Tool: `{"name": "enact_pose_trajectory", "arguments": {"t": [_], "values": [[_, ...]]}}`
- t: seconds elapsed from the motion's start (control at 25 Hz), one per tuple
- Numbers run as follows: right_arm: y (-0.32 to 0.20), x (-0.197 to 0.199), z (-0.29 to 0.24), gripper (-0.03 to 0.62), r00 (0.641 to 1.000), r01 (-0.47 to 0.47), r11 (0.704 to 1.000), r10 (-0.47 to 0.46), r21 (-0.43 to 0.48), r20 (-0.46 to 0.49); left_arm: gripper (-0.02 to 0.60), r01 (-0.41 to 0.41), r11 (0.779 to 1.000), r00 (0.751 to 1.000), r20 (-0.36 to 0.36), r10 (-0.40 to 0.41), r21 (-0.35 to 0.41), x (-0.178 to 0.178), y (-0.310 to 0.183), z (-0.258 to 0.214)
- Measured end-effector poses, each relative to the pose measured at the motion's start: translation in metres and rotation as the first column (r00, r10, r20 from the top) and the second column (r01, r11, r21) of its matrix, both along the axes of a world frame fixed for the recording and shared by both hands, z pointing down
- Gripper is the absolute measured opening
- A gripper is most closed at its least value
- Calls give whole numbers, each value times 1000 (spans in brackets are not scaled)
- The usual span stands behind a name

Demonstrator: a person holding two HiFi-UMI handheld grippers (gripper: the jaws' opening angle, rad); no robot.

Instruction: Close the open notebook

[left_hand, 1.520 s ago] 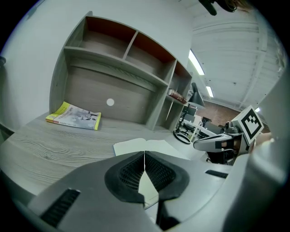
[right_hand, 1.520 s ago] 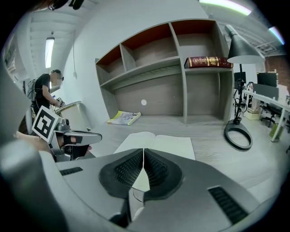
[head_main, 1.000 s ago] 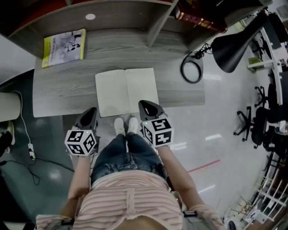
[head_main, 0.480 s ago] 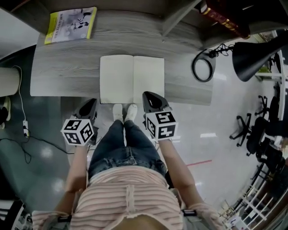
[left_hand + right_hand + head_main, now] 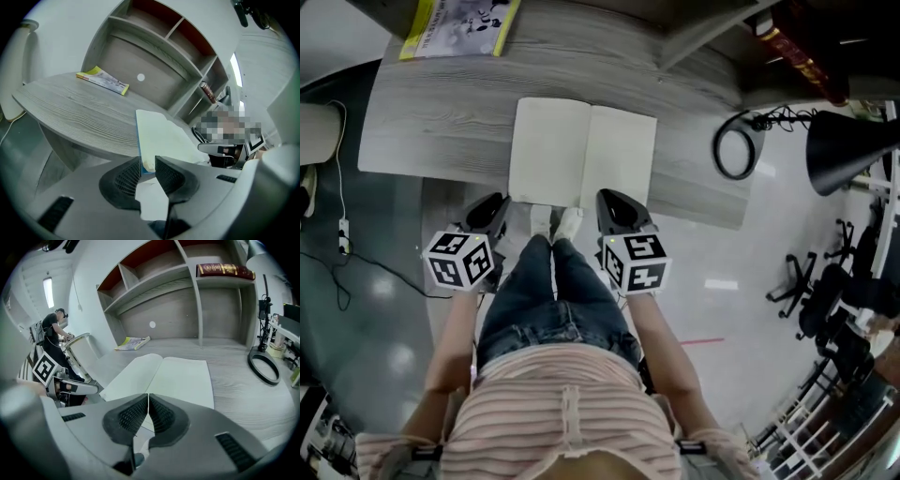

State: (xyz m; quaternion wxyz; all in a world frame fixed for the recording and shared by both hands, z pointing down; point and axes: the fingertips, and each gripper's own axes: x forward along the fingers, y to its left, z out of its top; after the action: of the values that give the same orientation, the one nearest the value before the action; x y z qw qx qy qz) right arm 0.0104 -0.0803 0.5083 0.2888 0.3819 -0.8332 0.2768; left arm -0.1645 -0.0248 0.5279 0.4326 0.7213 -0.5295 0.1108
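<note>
notebook (image 5: 581, 155): lying open and flat, blank pages facing up, at the near edge of the desk (image 5: 441, 122)
left gripper (image 5: 494, 202): jaws sitting slightly apart, gripping nothing, notebook's near-left corner showing in the gap
right gripper (image 5: 612, 199): jaws pressing together, empty, hovering by the notebook's near edge

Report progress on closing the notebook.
Done: nothing; the notebook lies open flat on the desk. In hand: left gripper, jaws apart, lines up with its near left corner; right gripper is shut, empty. Left: grip a cover and fold it over.
</note>
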Motion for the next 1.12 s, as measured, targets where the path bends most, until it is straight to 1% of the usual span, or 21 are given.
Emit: {"name": "enact_pose_trajectory", "arguments": {"t": [0.16,0.32,0.44,0.6,0.8,1.0,1.12], "values": [[-1,0,2,18,1000,14,1000,-14,-8,-6,106,19,999,998,-59,-21,-41,4,2,10],[-3,3,5,18,1000,4,1000,-4,-18,-10,109,25,998,996,-82,-30,-65,5,4,19],[-5,3,5,18,1000,0,1000,0,-23,-10,109,34,997,991,-128,-42,-69,6,2,21],[-5,5,7,18,1000,-1,1000,0,-30,-15,109,57,996,975,-210,-72,-75,8,2,20],[-6,8,8,18,1000,-7,999,7,-33,-21,110,80,993,944,-312,-103,-87,9,2,16],[-7,9,11,18,1000,-6,999,6,-36,-24,117,96,991,930,-345,-124,-96,9,-2,18],[-7,7,11,18,1000,-3,999,2,-37,-22,115,103,988,933,-334,-135,-111,7,-3,22]]}}
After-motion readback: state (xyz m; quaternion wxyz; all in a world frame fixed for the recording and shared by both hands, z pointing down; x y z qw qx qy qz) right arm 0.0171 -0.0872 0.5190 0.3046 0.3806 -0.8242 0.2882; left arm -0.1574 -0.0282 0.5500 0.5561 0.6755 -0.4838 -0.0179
